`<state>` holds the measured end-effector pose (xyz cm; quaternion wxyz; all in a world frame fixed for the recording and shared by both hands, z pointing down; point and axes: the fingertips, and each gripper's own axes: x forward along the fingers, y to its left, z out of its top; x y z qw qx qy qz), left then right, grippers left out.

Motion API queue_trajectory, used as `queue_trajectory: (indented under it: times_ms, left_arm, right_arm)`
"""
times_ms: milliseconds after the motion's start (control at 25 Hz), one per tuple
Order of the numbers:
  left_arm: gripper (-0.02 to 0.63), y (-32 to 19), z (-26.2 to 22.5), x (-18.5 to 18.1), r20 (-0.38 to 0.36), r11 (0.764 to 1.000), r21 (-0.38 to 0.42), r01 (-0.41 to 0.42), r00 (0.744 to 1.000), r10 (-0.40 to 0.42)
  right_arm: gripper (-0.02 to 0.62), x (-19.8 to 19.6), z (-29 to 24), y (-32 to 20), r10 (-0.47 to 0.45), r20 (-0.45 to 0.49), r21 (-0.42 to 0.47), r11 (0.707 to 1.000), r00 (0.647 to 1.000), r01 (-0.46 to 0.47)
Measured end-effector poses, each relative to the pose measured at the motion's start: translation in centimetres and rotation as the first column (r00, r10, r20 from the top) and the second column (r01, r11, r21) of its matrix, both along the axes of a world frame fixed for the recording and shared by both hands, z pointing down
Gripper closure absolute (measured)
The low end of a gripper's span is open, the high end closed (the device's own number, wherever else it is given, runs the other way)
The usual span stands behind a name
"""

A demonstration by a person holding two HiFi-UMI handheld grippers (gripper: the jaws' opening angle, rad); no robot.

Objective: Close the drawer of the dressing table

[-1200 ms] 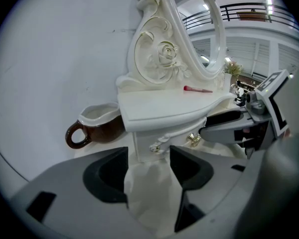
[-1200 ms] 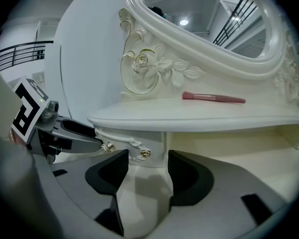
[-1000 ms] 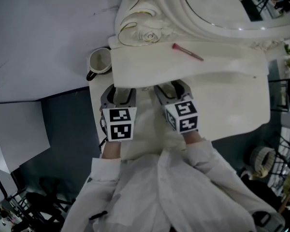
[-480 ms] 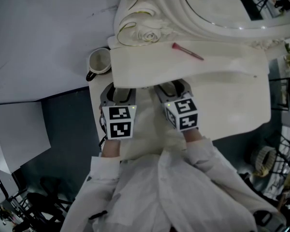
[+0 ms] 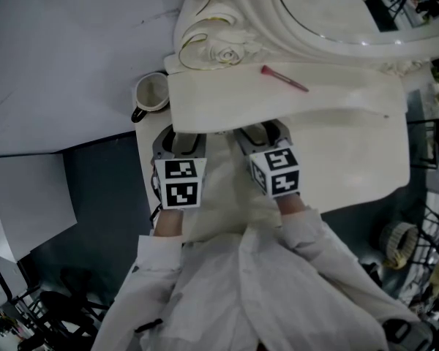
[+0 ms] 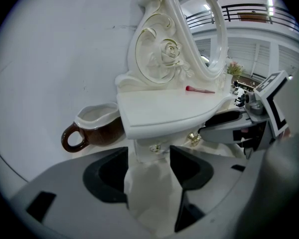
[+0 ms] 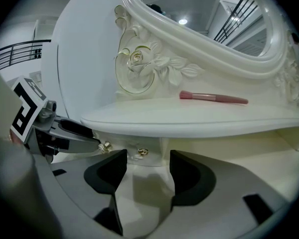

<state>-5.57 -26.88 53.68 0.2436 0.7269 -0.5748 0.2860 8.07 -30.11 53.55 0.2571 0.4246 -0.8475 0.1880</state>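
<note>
A small white dressing table (image 5: 278, 93) with a carved mirror stands on a cream surface. Under its top is the drawer front (image 6: 152, 147) with a gold knob (image 7: 143, 152). It sits in under the top. Both grippers lie side by side, tips under the top's front edge. My left gripper (image 5: 179, 139) is open, the drawer front in line with its gap (image 6: 149, 156). My right gripper (image 5: 260, 134) is open, and its jaws have just been opening. The knob stands ahead between them (image 7: 147, 158), untouched. A second gold knob (image 6: 193, 139) shows by the right gripper's tip.
A brown and white mug (image 5: 151, 93) stands to the left of the dressing table. A pink brush (image 5: 284, 79) lies on its top. The cream surface (image 5: 366, 167) stretches to the right. Dark floor and grey sheets lie at the left.
</note>
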Motion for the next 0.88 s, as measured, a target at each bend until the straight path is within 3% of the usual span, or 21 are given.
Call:
queue_trajectory:
  times_ms: [560, 880]
  left_arm:
    - [0.367, 1.7, -0.5, 0.3, -0.043, 1.0, 0.002, 0.027, 0.999, -0.027]
    - [0.367, 3.3, -2.3, 1.8, -0.088, 0.999, 0.03, -0.036, 0.995, 0.038]
  right_arm:
    - [0.356, 0.7, -0.5, 1.4, 0.006, 0.016, -0.014, 1.0, 1.0, -0.006]
    - [0.357, 0.4, -2.5, 3.6, -0.024, 0.09, -0.015, 1.0, 0.996, 0.025]
